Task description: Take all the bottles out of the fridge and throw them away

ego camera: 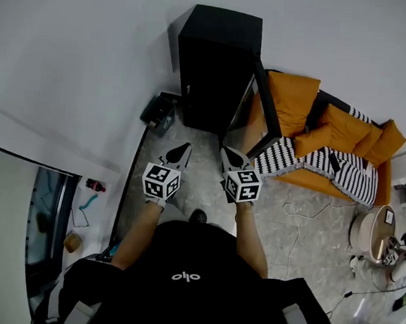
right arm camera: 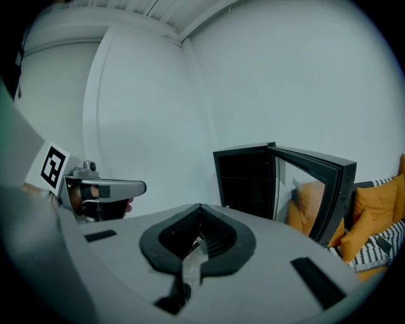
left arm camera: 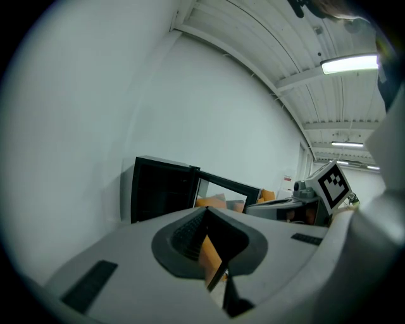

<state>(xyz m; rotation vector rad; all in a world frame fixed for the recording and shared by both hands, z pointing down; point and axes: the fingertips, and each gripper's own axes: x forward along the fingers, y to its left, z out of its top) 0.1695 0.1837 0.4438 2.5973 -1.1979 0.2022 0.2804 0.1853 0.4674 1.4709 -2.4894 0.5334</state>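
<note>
Where the person stands: short of the fridge (ego camera: 214, 74), facing its open front, with bare floor (ego camera: 205, 140) between.
Left gripper (ego camera: 184, 148): jaws pressed together with nothing in them; held level with the right one and aimed at the hinge-free side of the fridge opening.
Right gripper (ego camera: 226, 150): jaws pressed together with nothing in them; aimed at the side of the fridge opening next to the door (ego camera: 264, 110).
Nearer hand: neither by any clear margin; both tips lie about equally short of the fridge front.
Key relation: the fridge cavity lies straight ahead of both grippers and slightly above their downward tilt, so the approach is likely a straight forward reach.
Fridge: dark cabinet standing upright against the wall; the glass door is swung wide towards the sofa, leaving the opening free.
Bottles: none can be made out; the fridge interior shows only black in both gripper views, so their shelf, number and long axis cannot be told.
Next requirement: jaws probably must spread before entering the fridge.
Sofa (ego camera: 336, 131): orange, beyond the fridge door, with a striped blanket (ego camera: 316, 164) on it.
</note>
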